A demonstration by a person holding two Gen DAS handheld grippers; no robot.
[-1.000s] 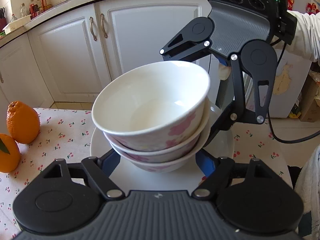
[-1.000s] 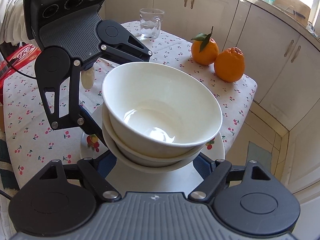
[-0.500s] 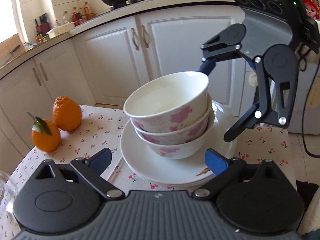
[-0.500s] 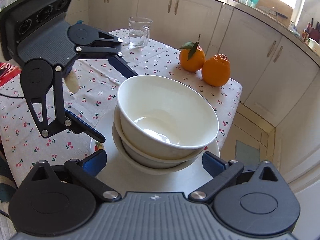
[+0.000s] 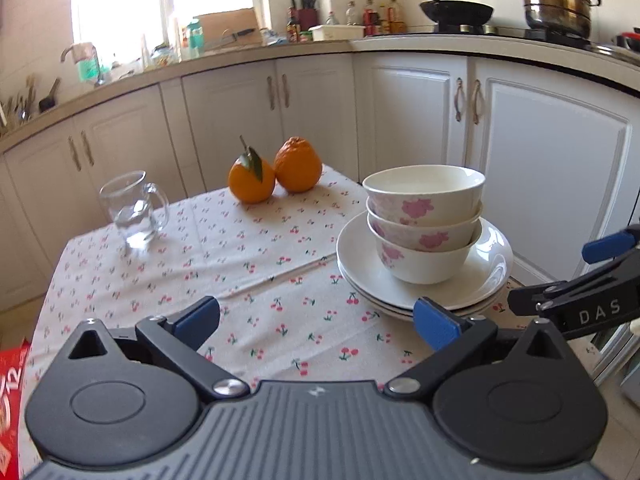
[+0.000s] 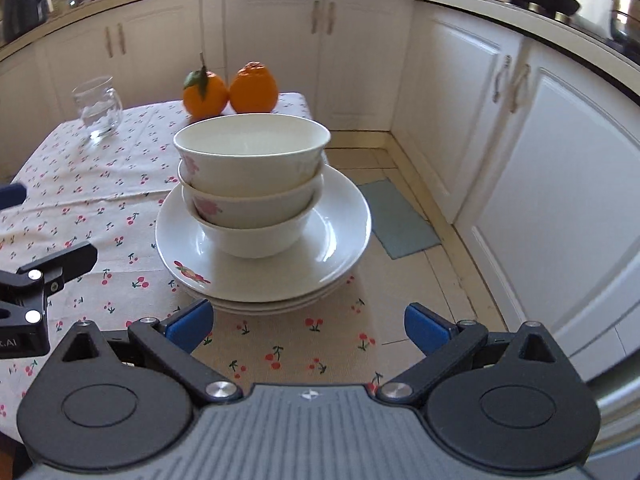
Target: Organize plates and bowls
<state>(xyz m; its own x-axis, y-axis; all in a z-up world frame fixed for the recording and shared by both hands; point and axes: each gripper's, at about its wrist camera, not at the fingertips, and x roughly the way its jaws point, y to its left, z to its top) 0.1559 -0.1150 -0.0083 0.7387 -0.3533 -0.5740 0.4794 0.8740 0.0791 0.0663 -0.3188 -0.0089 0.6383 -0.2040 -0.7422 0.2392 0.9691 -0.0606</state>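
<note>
Three white bowls with pink flowers [image 5: 424, 220] [image 6: 250, 184] sit nested upright on a stack of white plates [image 5: 492, 264] [image 6: 340, 232] near the corner of the cherry-print table [image 5: 260, 260] [image 6: 100, 208]. My left gripper [image 5: 316, 320] hangs just short of the plates' near left rim, its jaws opening wide with only tablecloth between them. My right gripper [image 6: 308, 322] stands open in front of the stack, touching nothing. Each gripper shows at the edge of the other's view: the right gripper [image 5: 592, 280] and the left gripper [image 6: 40, 280].
Two oranges [image 5: 276, 172] [image 6: 230, 90] and a glass mug [image 5: 134, 210] [image 6: 98, 106] stand at the table's far side. A red packet [image 5: 10, 392] lies at the near left. White cabinets [image 5: 420, 120] ring the table, with a floor mat [image 6: 400, 220] beyond its edge.
Both grippers have let go of the plates' rim, opened wide and drawn back while rolling level. The stack now rests on the table, farther from both cameras.
</note>
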